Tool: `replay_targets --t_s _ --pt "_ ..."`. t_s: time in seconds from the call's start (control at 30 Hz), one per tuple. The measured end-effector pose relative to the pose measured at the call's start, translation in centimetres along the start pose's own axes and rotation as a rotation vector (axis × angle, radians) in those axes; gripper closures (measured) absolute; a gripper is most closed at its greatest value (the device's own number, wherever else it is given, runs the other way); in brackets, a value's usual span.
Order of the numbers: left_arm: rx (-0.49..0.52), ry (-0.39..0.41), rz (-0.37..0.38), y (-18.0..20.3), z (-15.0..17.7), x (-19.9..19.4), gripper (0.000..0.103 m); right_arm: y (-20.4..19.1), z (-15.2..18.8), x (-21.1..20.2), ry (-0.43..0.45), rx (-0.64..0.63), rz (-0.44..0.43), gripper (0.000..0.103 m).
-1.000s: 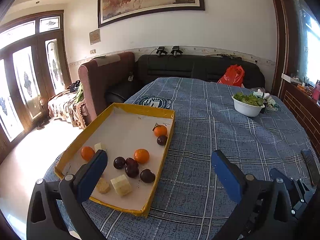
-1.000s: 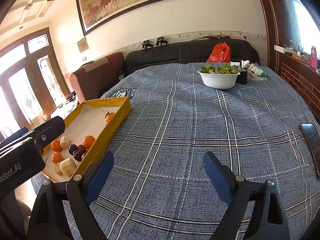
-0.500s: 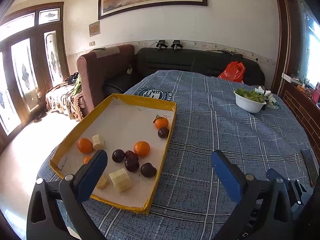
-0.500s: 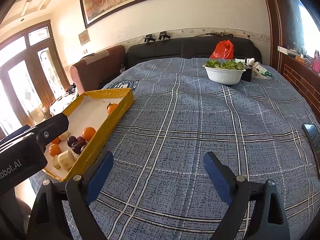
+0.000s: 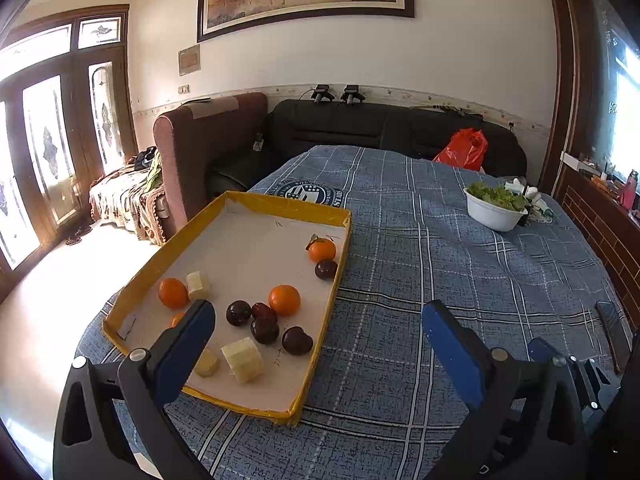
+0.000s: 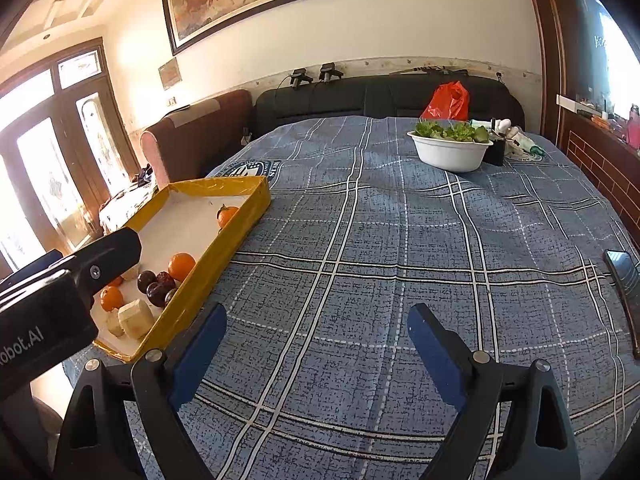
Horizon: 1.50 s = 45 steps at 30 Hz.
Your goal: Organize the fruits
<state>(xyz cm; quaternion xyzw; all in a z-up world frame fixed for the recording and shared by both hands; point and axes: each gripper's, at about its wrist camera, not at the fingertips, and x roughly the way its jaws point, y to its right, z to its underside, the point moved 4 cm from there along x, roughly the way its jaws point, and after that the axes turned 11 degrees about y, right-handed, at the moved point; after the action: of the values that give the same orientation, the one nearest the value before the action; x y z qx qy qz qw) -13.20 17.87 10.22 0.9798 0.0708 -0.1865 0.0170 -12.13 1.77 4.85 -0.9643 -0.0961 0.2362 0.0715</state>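
Note:
A shallow yellow-rimmed tray lies on the blue plaid cloth at the left; it also shows in the right wrist view. It holds several oranges, dark plums and pale fruit chunks, scattered and mixed. My left gripper is open and empty, held above the tray's near right corner. My right gripper is open and empty over bare cloth, to the right of the tray. The left gripper's body hides part of the tray in the right wrist view.
A white bowl of greens stands at the far right of the table, small items behind it. A dark phone lies at the right edge. A sofa with a red bag is behind the table.
Both grippers have risen and drawn back a little, so the tray and fruit sit lower in view. Both stay open; no fruit has moved.

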Motion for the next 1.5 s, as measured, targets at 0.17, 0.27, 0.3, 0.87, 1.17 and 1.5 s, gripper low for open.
replay_targets --t_s 0.17,0.27,0.3,0.87,1.17,1.5 --pt "-0.039 0.137 0.022 -1.1 -2.5 -4.7 0.0 -0.4 -1.0 -2.1 0.053 -0.017 0.006 0.008" --pt "-0.045 0.198 0.046 -1.4 -4.2 -7.8 0.0 -0.6 -2.0 -4.0 0.088 -0.021 0.01 0.008" --pt "-0.043 0.216 0.059 -1.4 -4.8 -8.8 0.0 -0.5 -2.5 -4.9 0.098 -0.023 0.011 0.008" --pt "-0.032 0.502 -0.039 -6.0 -14.6 -20.4 0.0 -3.6 -14.2 -18.6 0.345 -0.227 0.05 0.005" --pt "-0.068 0.64 -0.113 -7.3 -15.9 -23.4 0.0 -4.4 -20.1 -18.9 0.296 -0.222 -0.053 0.0" --pt "0.01 0.194 -0.014 -3.4 -3.8 -7.0 0.0 -5.4 -5.8 -6.5 0.085 -0.213 -0.126 0.0"
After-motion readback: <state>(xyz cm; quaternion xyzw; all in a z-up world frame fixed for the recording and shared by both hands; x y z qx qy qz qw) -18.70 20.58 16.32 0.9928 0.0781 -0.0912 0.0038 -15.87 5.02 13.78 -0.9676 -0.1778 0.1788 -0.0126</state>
